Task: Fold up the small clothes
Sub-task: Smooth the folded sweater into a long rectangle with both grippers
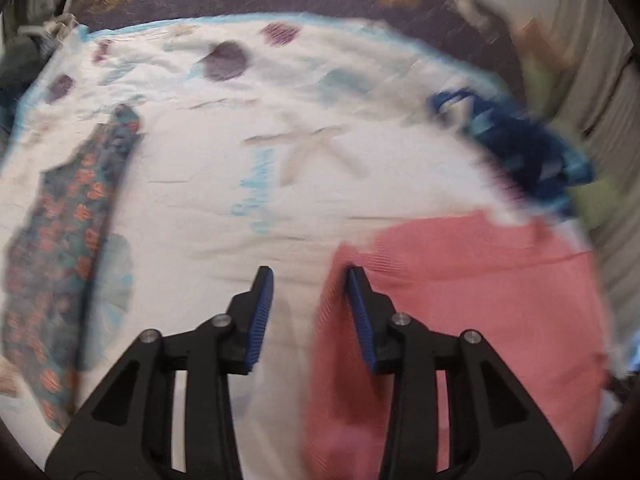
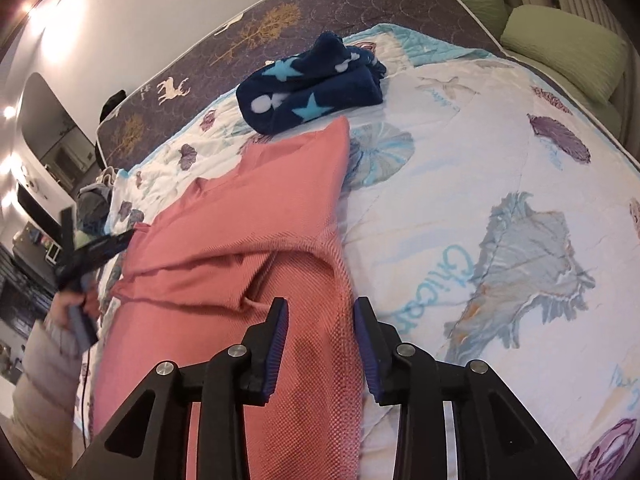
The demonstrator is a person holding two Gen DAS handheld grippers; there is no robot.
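Lying spread on a white quilt [image 2: 520, 152] printed with blue and purple shells, the pink knitted garment [image 2: 248, 216] ran from near the camera up toward the middle of the bed, its far corner reaching almost to a folded navy fleece with pale blue stars [image 2: 308, 92]. That quilt covered a dark mattress [image 2: 256, 28] patterned with deer and golden trees, which showed bare along the far side; green cushions [image 2: 560, 44] sat past the bed's right corner, and a white wall with bright lamp glare rose on the left. In the right wrist view the right gripper [image 2: 320, 316] stood with its jaws apart over the near end of the pink fabric, the cloth passing beneath and between the blue pads without being pinched. The left gripper [image 1: 310, 284] was likewise parted in its own blurred view, with bare quilt in the gap and its right-hand finger just at the pink garment's edge; nothing was clamped. A floral blue-and-orange garment [image 1: 76, 232] lay along the left side of that view, well apart from the pink one. The right half of the quilt was open, flat room, while the pink garment's left edge lay near the bed's side, where a hand [image 2: 64, 304] gripped the left tool
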